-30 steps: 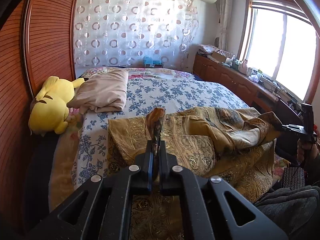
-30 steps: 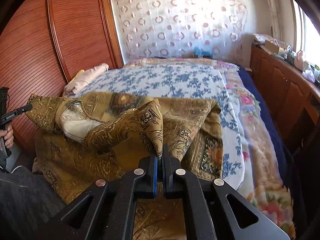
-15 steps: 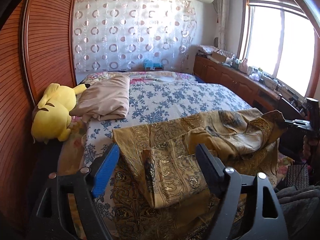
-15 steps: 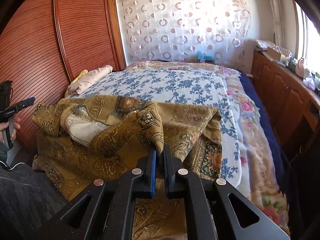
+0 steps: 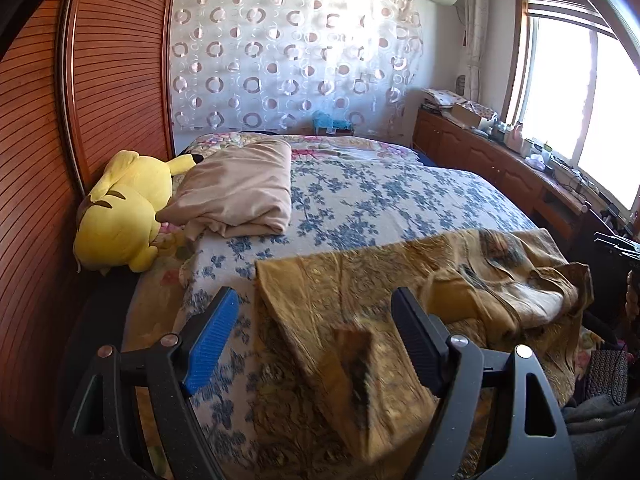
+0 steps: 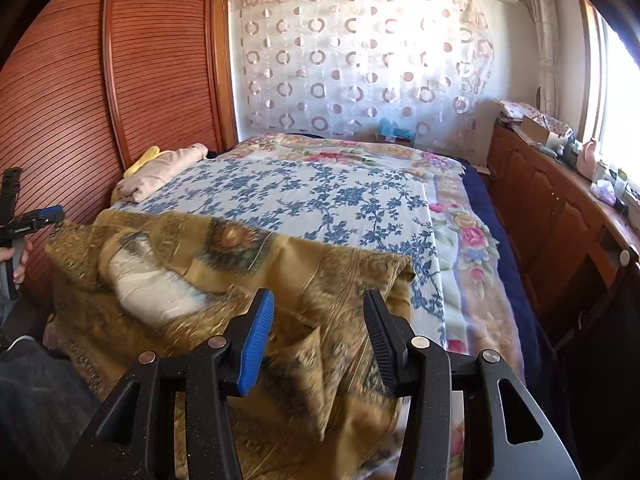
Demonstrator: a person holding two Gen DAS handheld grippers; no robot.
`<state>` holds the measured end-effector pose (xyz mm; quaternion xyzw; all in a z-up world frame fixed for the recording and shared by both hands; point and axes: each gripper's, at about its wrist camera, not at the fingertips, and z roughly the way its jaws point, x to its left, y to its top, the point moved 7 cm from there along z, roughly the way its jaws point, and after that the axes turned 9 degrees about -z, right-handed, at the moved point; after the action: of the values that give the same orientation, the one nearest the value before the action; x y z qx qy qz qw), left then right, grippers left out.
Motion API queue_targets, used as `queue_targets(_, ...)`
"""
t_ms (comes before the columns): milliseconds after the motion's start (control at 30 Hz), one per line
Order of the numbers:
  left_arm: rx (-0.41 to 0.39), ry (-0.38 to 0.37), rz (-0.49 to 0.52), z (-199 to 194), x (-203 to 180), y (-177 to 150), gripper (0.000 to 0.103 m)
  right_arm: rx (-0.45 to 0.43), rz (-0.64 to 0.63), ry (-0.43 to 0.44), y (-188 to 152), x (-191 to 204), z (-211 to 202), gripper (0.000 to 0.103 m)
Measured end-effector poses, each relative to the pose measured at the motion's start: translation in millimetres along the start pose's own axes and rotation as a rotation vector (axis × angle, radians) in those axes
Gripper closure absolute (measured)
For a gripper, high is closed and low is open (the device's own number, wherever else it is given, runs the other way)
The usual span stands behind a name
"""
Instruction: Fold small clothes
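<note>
A gold-brown patterned garment lies rumpled across the near end of the bed, its pale lining showing at one bunched end. My left gripper is open and empty just above the garment's near edge, where a loose fold falls blurred between the jaws. My right gripper is open and empty over the garment, with a loose fold sagging below it. Each gripper also shows at the other view's edge.
The bed has a blue floral sheet and a flowered blanket. A yellow plush toy and a folded beige cloth lie at the left by the wooden wardrobe. A cluttered wooden cabinet runs under the window.
My left gripper let go of the garment first and opened wide. My right gripper has now opened too and dropped its fold. The garment has settled flatter on the bed.
</note>
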<state>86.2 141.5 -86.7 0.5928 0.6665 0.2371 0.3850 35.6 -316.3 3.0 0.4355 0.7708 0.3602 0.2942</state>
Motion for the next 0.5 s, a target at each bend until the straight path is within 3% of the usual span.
queue_targets(233,0.056,0.041,0.004,46,16,13,0.024,0.059,0.057,0.011,7,-13,68,0.054)
queue_targets(500,0.107,0.064,-0.012,84,32,15,0.024,0.191,0.106,-0.095,10,-49,131,0.054)
